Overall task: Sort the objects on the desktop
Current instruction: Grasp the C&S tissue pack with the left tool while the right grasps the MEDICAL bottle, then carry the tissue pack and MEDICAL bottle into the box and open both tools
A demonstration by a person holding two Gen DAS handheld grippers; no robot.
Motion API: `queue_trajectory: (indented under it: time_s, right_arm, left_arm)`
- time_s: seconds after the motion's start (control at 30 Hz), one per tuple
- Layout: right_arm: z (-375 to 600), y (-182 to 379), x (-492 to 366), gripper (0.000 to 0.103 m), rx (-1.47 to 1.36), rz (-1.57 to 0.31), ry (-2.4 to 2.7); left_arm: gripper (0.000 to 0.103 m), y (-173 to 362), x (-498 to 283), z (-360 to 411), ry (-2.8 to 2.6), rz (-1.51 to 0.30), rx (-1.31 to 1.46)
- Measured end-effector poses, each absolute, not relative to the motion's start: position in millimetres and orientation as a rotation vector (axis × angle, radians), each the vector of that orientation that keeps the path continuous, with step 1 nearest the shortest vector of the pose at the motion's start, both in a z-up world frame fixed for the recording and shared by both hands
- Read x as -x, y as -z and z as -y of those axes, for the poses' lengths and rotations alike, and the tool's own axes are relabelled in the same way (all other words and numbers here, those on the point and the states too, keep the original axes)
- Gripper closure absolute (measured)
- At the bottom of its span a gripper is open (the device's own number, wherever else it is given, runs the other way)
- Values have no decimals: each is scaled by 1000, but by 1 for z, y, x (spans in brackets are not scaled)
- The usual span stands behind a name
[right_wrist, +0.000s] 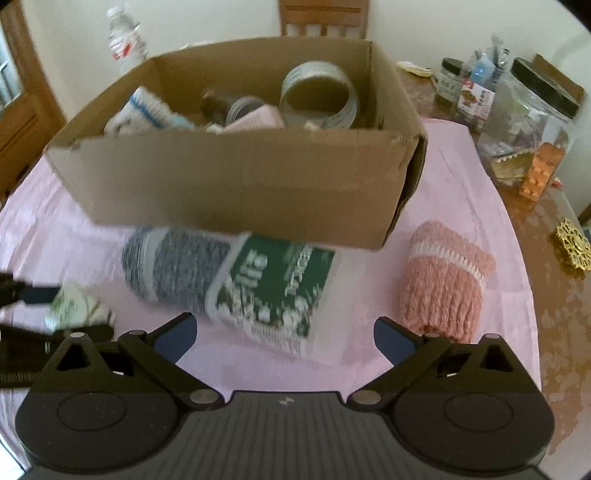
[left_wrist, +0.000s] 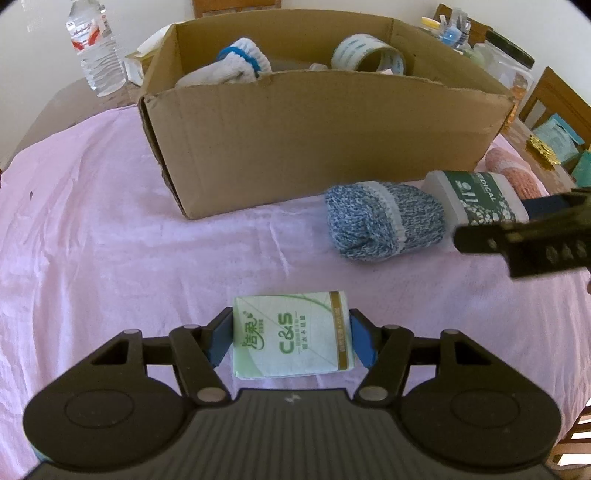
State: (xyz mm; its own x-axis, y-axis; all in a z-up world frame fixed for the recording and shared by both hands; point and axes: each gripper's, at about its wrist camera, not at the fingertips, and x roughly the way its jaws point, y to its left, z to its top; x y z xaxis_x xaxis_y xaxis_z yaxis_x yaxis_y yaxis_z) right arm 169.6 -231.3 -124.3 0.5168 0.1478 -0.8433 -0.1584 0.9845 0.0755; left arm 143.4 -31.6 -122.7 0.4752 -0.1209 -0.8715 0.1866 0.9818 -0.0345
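The left gripper (left_wrist: 291,338) clamps the tissue pack (left_wrist: 291,334) in front of the cardboard box (left_wrist: 314,147). The right gripper (right_wrist: 284,338) gapes wide, holding nothing, before the green-labelled bottle (right_wrist: 275,286) lying against the box's front wall.

right wrist view: motion-blurred; text on green-label white plastic bottle (right_wrist: 275,288) unreadable
brown cardboard box (right_wrist: 236,184): front wall hides lower contents
pink knit sock roll (left_wrist: 511,173): partly behind bottle in left wrist view
right gripper (left_wrist: 517,236): cut by frame edge

White wall (right_wrist: 221,22), wooden chair (right_wrist: 323,18), pink-clothed table (left_wrist: 92,221).
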Motion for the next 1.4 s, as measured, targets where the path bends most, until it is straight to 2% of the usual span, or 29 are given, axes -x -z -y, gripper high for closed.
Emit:
queue_trajectory:
  time_s: [0.67,0.77,0.87,1.13,1.4]
  right_arm:
    - [222,132,-200,0,45,-1038,30]
    - [221,133,-203,5,59,-1059,6]
    - [220,132,-204,15,64,-1080,-49]
    - [221,121,-194,16,122,-1101,-164]
    - [235,82,-174,16,108,-1047,-229]
  left_arm:
    - [38,123,-142,24,244,-1064,-105]
    - [38,122,-143,23,258,-1070,-104]
    - [39,120,-146,20,277,-1077,-95]
    - [39,101,-146,19,300,-1054,-100]
    - [39,67,-148,20,310,-1003,-75]
